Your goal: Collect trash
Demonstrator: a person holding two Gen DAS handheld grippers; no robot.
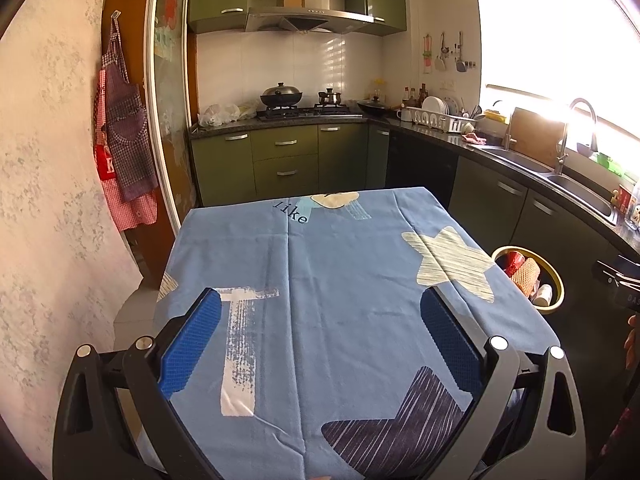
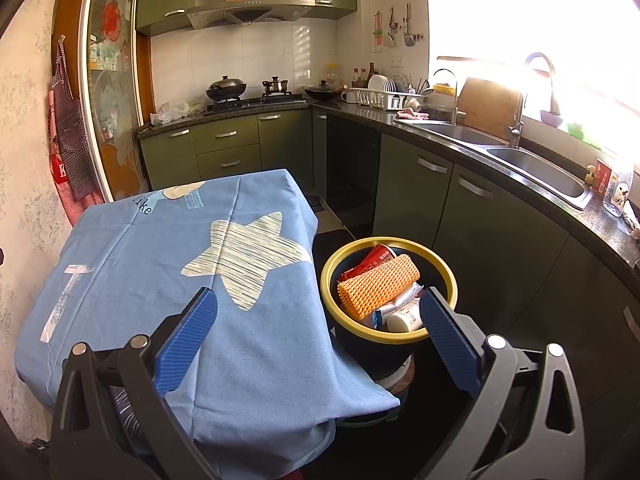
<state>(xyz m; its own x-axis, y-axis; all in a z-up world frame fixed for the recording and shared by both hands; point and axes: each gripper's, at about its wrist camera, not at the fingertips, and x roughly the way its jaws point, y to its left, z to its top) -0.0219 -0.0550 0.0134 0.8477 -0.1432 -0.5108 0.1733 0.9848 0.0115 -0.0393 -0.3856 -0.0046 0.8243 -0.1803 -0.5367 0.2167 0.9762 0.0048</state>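
The blue cloth (image 2: 168, 264) hides the whole surface beneath it. In the left wrist view the cloth's edge covers the near-left part of the yellow-rimmed bin (image 1: 554, 280). Inside the bin, an orange mesh roll (image 2: 378, 286) lies over a red packet (image 2: 376, 258), whose print is too small to read. The right claw (image 2: 320, 316) has one finger (image 2: 448, 336) overlapping the bin's rim. Beyond the bin, window glare (image 2: 540, 20) washes out the view outside.
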